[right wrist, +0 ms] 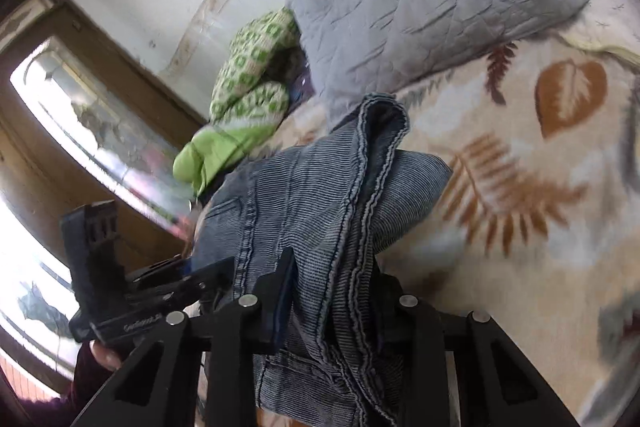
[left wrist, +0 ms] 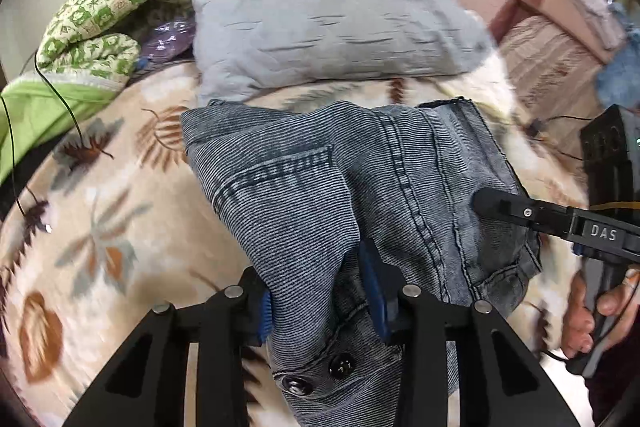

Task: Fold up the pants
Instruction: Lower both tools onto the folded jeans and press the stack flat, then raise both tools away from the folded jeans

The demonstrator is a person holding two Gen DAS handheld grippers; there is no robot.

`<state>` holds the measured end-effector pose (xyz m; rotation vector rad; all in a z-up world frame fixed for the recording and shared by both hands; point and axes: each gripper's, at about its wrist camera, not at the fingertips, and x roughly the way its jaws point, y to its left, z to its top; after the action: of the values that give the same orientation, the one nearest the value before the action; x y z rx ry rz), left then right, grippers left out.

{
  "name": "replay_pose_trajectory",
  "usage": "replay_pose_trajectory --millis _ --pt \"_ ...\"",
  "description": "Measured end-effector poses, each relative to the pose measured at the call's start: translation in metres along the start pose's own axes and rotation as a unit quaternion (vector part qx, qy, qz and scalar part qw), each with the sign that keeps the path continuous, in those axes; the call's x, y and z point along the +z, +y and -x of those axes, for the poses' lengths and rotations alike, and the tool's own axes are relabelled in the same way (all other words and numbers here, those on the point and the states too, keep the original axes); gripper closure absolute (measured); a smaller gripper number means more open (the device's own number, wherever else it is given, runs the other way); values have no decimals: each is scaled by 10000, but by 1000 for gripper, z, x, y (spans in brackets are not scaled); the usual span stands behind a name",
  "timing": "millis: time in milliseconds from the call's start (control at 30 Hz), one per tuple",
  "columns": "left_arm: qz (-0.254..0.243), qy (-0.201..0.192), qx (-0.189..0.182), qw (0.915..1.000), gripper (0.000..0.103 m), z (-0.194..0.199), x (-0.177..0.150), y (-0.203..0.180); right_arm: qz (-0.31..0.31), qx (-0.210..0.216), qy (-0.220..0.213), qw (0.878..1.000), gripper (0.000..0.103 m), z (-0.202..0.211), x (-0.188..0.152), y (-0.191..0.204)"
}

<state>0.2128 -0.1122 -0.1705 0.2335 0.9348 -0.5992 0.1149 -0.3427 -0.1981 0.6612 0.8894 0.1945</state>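
Both hand-held grippers pinch the pants [left wrist: 320, 187] over a leaf-print blanket [left wrist: 100, 227]; grey pillow [left wrist: 320, 15] behind.

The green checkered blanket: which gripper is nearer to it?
Left. The left gripper holds the pants on the side toward the green checkered blanket; the right gripper grips farther away.

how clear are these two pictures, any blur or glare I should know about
Left wrist view: the pants by the left gripper are sharp; the blanket smears at the edges. Right wrist view: the window glares white, and the blanket's leaf print is motion-blurred. Both views bend at the edges.
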Motion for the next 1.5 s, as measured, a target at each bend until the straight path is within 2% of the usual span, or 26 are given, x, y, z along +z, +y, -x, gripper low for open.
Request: replay_pose_trajectory --millis 33,67,100,133,167,200,233,333,400,467,600,667,767,967,1067,1233,1400,1500 --pt "17 105 198 9997 57 -16 4 4 -54 -95 9 9999 69 -12 7 -6" --pt "31 229 369 9991 49 -31 5 7 -7 -257 94 9996 66 -27 12 -13" --pt "59 415 637 9971 46 -51 4 11 28 -478 199 9987 64 -40 14 -19" --pt "55 530 863 9948 43 -64 0 14 -24 -879 356 9955 63 -55 14 -29" --pt "34 593 1042 9928 35 -73 -2 15 -85 -1278 516 9904 51 -68 11 -39" --pt "51 511 1198 9915 32 -73 -5 15 -72 -1431 585 9879 42 -74 8 -43" --pt "82 406 1271 9910 31 -68 -7 14 -33 -1445 553 9880 41 -74 5 -43" --pt "-110 44 1562 9877 30 -35 -7 0 341 -1679 399 9844 40 -58 1 -25" --pt "-246 -294 1784 9832 28 -3 -9 -12 599 -1703 125 9835 39 -35 -2 -7" --pt "-255 -626 1863 9802 22 34 -13 -24 793 -1605 -138 9837 39 -6 -9 14" --pt "-172 -1147 1958 9738 20 101 -26 -42 1089 -1401 -622 9822 38 54 -28 59" --pt "-99 -1312 1961 9717 18 126 -32 -47 1276 -1330 -806 9796 37 80 -39 83" --pt "58 -1570 1954 9681 18 168 -45 -55 1516 -1287 -1075 9741 31 115 -57 115" --pt "233 -2007 2171 9550 12 231 -68 -66 1829 -1310 -1511 9626 28 167 -88 161" --pt "342 -2086 2235 9515 5 250 -79 -67 1958 -1339 -1585 9584 27 180 -101 176" --pt "438 -2198 2410 9443 4 275 -97 -69 2190 -1619 -1767 9459 26 193 -122 196" --pt "573 -2171 2444 9433 3 287 -113 -67 2222 -1791 -1828 9408 25 196 -137 207" --pt "683 -2133 2460 9430 3 290 -119 -62 2136 -1793 -1802 9433 25 195 -141 210"
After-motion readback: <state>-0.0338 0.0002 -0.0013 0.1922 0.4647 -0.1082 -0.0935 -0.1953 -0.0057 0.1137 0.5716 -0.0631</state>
